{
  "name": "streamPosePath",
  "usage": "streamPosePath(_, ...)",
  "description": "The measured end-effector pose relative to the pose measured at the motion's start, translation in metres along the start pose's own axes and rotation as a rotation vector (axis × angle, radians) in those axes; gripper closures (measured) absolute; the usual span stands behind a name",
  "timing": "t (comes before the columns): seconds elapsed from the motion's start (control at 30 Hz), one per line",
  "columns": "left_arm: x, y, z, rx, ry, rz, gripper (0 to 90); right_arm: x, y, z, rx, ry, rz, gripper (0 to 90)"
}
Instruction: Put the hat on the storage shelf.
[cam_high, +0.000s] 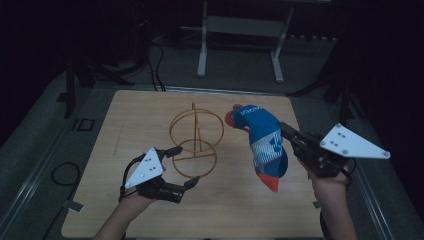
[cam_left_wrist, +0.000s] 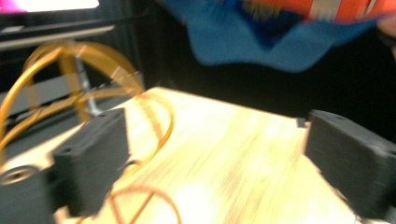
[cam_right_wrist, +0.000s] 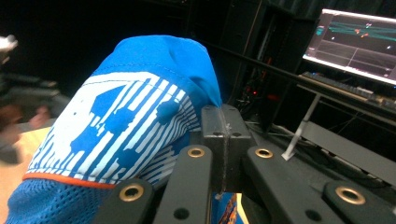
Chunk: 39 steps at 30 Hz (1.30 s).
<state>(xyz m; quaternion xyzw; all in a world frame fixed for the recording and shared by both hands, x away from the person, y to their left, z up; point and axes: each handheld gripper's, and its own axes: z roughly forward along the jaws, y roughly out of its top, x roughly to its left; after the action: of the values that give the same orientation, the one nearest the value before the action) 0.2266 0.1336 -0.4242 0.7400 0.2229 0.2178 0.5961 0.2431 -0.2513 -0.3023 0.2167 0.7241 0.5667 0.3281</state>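
Right of centre, my right gripper (cam_high: 289, 131) clamps the sock (cam_high: 264, 145); left gripper (cam_high: 181, 166) gapes empty; fabric may slip.

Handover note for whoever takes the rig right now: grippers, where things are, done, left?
Right gripper: shut on the blue cap, held up off the table.
Left gripper: open, nothing between its jaws, close beside the gold wire stand.
Done: cap picked up.
Left, probably: put the cap on the stand, which is still bare; the left gripper could steady it.
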Motion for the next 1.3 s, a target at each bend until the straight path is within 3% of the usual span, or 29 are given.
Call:
streamPosePath(0.07,0.0,0.0,0.0,0.0,0.0,0.0,3.5,-0.001,0.004,0.004,-0.003,-0.001,-0.002,90.0)
streamPosePath(0.1,0.003,-0.016,-0.008,0.022,0.042,-0.017,3.5,-0.001,0.004,0.004,-0.003,-0.001,-0.002,90.0)
streamPosePath(0.13,0.004,-0.031,-0.015,0.038,0.075,-0.032,2.2,-0.004,0.016,0.022,-0.002,0.008,-0.012,90.0)
streamPosePath(0.23,0.004,-0.051,-0.024,0.041,0.111,-0.069,2.2,-0.003,0.027,0.041,0.009,0.013,-0.032,90.0)
streamPosePath(0.4,-0.001,-0.076,-0.041,0.017,0.16,-0.102,2.2,0.003,0.039,0.076,0.03,0.021,-0.055,90.0)
streamPosePath(0.47,-0.003,-0.083,-0.046,0.015,0.17,-0.11,2.2,0.005,0.041,0.089,0.037,0.038,-0.042,90.0)
streamPosePath(0.7,-0.008,-0.096,-0.053,0.035,0.178,-0.123,2.3,0.025,0.053,0.122,0.052,0.093,-0.073,90.0)
streamPosePath(0.93,-0.002,-0.104,-0.059,0.032,0.182,-0.16,2.3,0.052,0.056,0.159,0.122,0.174,-0.122,90.0)
streamPosePath(1.07,-0.001,-0.107,-0.059,0.031,0.179,-0.178,2.3,0.058,0.05,0.176,0.167,0.205,-0.126,90.0)
streamPosePath(1.3,-0.001,-0.11,-0.058,0.039,0.169,-0.18,2.3,0.059,0.036,0.19,0.231,0.23,-0.123,90.0)
